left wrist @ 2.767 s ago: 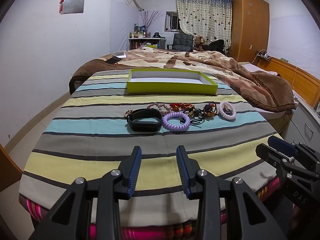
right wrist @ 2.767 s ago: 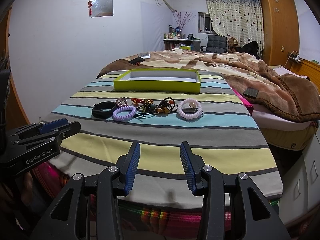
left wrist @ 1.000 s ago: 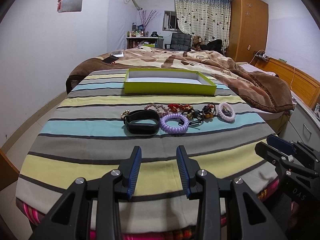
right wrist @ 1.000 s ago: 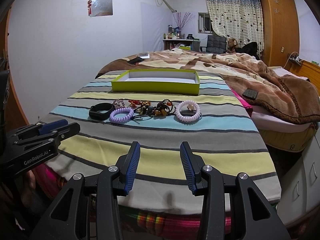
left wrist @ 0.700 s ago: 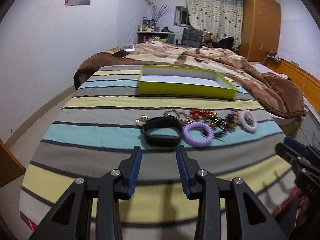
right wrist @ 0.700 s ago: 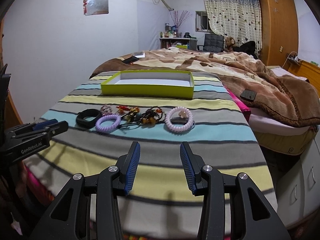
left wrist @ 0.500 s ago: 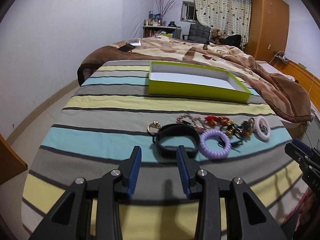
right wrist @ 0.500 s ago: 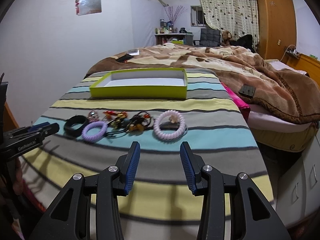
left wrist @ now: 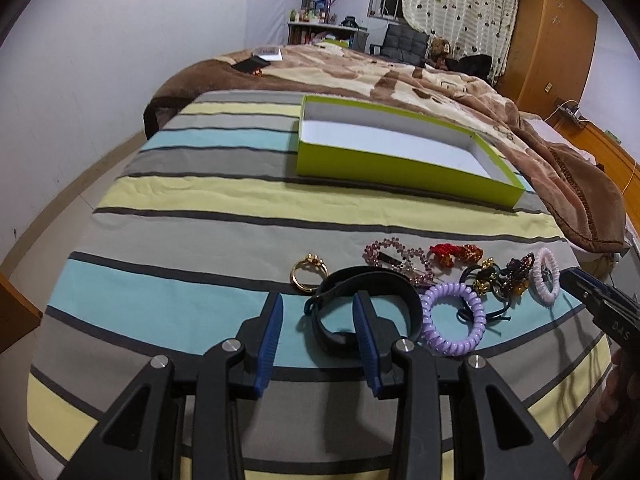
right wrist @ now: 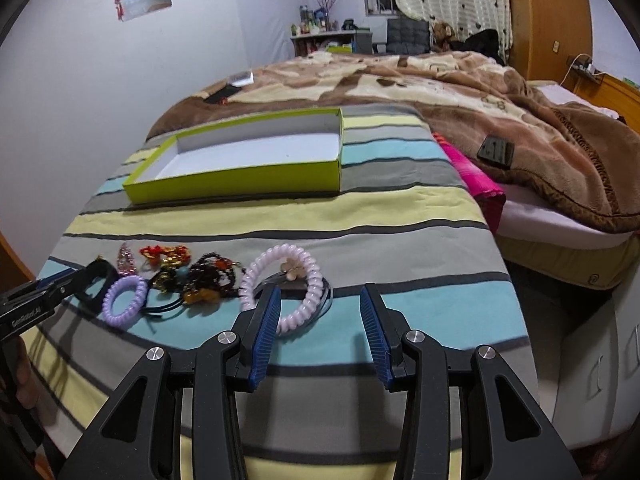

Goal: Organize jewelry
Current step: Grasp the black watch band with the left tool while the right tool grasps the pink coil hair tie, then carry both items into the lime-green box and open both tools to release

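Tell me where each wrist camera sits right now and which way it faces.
Left wrist: behind the open left gripper, low over the striped bedspread, facing the black band; right gripper's tip at the edge.
Right wrist: behind the open right gripper, facing the pink coil tie; left gripper alongside.
Shared: green box, purple coil tie.

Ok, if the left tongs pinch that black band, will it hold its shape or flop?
The black band stands as an open loop on edge, so it is probably fairly springy, not limp. It looks thin and light. Pinched at one wall by the left tongs, it may flatten or swing.
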A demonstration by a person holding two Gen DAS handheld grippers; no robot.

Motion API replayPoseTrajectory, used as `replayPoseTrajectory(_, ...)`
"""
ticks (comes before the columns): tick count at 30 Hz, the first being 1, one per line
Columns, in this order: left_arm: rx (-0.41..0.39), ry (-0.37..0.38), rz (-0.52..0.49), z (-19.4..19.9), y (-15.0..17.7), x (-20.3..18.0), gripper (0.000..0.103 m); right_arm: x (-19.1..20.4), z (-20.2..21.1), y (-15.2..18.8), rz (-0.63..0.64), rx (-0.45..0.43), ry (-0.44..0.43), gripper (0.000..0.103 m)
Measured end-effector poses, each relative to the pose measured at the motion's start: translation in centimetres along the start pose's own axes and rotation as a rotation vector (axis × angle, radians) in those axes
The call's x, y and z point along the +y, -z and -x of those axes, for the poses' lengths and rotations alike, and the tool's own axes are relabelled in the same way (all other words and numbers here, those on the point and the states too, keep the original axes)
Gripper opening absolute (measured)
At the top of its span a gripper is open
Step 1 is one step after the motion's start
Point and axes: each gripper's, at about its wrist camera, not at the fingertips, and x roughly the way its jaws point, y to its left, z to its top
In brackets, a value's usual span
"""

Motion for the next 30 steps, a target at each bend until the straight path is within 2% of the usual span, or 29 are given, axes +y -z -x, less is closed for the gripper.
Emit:
replayPoseTrajectory(1,0.005,0.000,-0.001,-0.1,0.0,0.0,0.038,0.0,-0.4,-0.1,0.000,0.016,-0.004,0.041)
replayPoseTrajectory(3,0.009,-0.003,-0.002,-0.2,-0.1,-0.1,0.038,-0.2,-1.3,-0.2,-0.004,0.049,-0.013,0.030)
replayPoseTrajectory(4,0.011,-0.006,-0.003,-0.3,-0.1,-0.2,0.036,-0.2,-1.6,-0.3,-0.006,0.059,-0.016,0.028)
replayPoseTrajectory(7,0.014,-0.008,-0.020,-0.3,-0.1,-0.5,0.022,-0.2,-1.9,-0.2,-0.006,0.077,-0.022,0.022)
replayPoseTrajectory(11,0.005,-0.026,-0.038,-0.1,0.1,-0.7,0.017,0.0,-2.0,-0.2,-0.003,0.080,-0.011,0.010)
replayPoseTrajectory(18,-0.007,-0.015,-0.023,0.6,0.5,0.2,0.012,-0.1,-1.0,-0.1,-0.009,0.050,-0.005,0.009)
replayPoseTrajectory(30,-0.045,0.029,-0.026,2.8,0.8,-0.1,0.011,0.0,1.9,-0.3,-0.028,-0.007,-0.037,0.009)
